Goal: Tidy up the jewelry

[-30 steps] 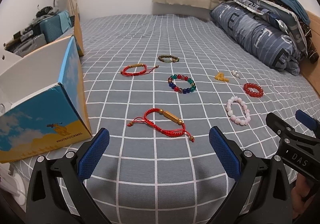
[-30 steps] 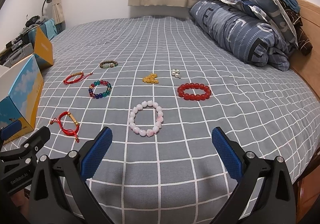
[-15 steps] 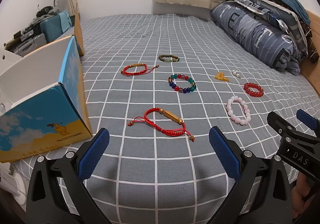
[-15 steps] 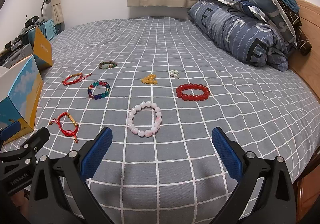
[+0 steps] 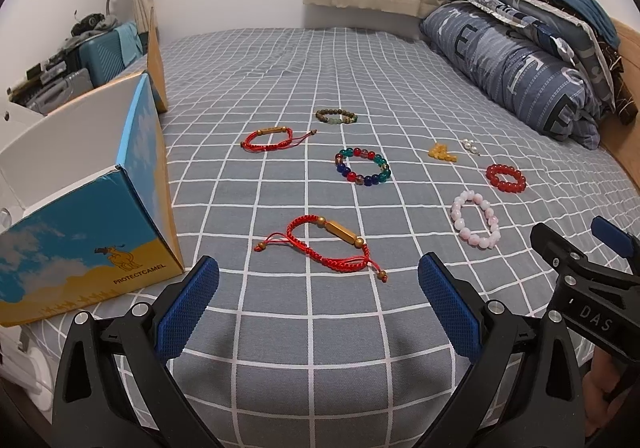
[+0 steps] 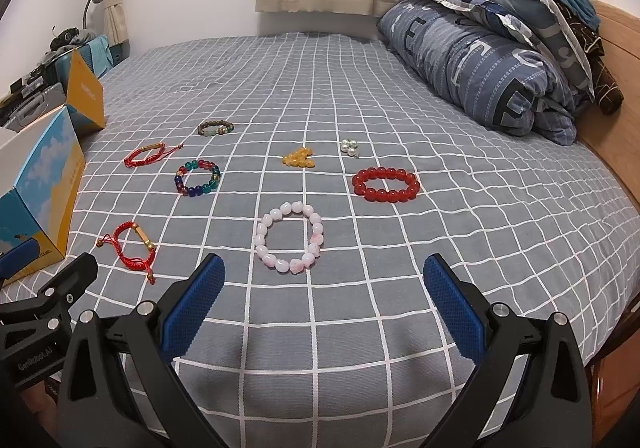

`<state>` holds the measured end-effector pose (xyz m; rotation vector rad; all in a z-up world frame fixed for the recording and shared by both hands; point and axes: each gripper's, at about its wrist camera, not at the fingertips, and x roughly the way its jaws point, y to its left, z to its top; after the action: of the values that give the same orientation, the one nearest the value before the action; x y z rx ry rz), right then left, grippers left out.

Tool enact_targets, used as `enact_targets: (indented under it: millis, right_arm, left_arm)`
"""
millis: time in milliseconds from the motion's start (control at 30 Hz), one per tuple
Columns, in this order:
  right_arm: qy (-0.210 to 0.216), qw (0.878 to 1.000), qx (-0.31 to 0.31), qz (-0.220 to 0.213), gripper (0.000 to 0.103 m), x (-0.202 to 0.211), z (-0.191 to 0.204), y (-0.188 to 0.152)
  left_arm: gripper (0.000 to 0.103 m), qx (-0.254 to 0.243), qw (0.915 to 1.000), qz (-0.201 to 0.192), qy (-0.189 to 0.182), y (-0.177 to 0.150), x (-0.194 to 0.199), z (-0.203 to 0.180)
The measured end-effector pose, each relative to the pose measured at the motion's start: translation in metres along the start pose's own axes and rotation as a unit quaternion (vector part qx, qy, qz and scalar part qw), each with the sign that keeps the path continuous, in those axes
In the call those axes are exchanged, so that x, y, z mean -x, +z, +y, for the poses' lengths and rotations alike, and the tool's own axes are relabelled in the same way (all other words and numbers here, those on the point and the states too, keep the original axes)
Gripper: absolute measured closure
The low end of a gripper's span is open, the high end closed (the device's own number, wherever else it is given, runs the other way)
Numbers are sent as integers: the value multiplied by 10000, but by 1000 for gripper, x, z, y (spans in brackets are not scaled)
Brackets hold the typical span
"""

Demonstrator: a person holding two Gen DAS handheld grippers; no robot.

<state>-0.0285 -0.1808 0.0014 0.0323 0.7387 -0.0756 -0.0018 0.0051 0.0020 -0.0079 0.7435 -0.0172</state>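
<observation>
I held both tools above the bed's near edge, left gripper and right gripper spread wide, empty. The red cord bracelet lay just ahead, limp and light; I judged its stiff gold tube the surest grip. The pink bead bracelet looked slippery.

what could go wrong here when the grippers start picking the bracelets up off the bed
1. The near red cord bracelet has loose tails and lies flat on the soft bedspread; the open left gripper could pinch fabric or catch only a tail, leaving it dangling.
2. The pink bead bracelet sits ahead of the open right gripper; round beads may slip off the pads.
3. The small pearl piece and yellow bead cluster could be nudged and lost in wrinkles.
</observation>
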Motion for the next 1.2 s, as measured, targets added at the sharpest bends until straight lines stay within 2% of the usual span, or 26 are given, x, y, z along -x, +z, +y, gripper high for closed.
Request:
enact_targets:
  millis: [133,367,500,633,800,900,1067,1200]
  right_arm:
    - [-69,9995,89,-306,7,4,0,2]
    - [-104,9994,-44,-341,7,18,-17,35]
    - [-221,9995,-30,-220,7,7,-28,62]
    - [-312,9994,20,117,7,-24,-37,84]
    - [-302,9984,-50,468,7,-72,-49,106]
    - [-343,9976,-2,600,7,-97,-52,115]
    - [-379,9951,-48,913,7,-132,-63,117]
    - [-365,9927,-140,1137,10,-153,-70,113]
  left_arm:
    - [6,-24,10000,-1,-18,3,3,-1]
    - [6,30,10000,20,21,37,6,-2]
    - [6,13,10000,63,-46,60,-5,-5]
    - [6,21,9997,194,-121,83,-30,-9]
    - [6,-100,9978,663,-2,109,-85,-14]
    - [6,-17,9958,917,-74,118,-116,-11]
    - [6,4,9917,1272,-191,117,-155,-11]
    - [6,34,9880,1540,-130,110,-177,-7]
